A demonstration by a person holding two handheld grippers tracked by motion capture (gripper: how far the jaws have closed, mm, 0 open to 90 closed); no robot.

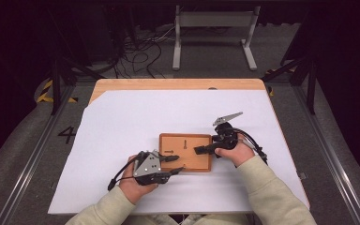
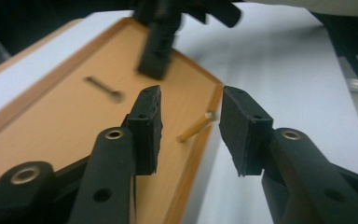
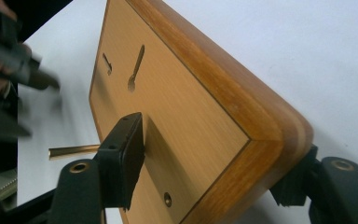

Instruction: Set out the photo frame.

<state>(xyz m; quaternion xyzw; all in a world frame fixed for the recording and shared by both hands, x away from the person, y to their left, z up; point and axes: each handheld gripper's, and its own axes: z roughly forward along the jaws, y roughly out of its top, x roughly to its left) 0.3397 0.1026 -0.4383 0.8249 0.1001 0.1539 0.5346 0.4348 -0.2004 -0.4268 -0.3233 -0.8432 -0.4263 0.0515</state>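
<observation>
- My right gripper (image 1: pixel 198 150) was clamped on the right edge of the wooden tray (image 1: pixel 201 165); in the right gripper view one pad (image 3: pixel 123 158) lay on the tray floor (image 3: pixel 200 126) and the other jaw sat under the rounded rim.
- My left gripper (image 1: pixel 180 164) stood with its jaws apart and nothing between the pads; in the left gripper view the two pads (image 2: pixel 147 126) flanked the near corner of the tray (image 2: pixel 51 135) without touching it.
- A brass pin (image 2: pixel 196 127) lay just ahead of my left gripper, leaning on the tray's near rim, between the lines of the two jaws and clear of both. The same pin (image 3: pixel 74 150) showed beyond my right gripper's upper pad.
- Two dark screws rested on the tray floor, farther from my left gripper: one (image 1: pixel 185 144) near the far rim, one (image 1: pixel 169 151) toward the left side.
- The tray lay on the white sheet (image 1: pixel 122 122) that covered the bench (image 1: pixel 168 84), directly between my two grippers.
- Whether the right gripper lifted the tray edge off the sheet, I could not tell.
</observation>
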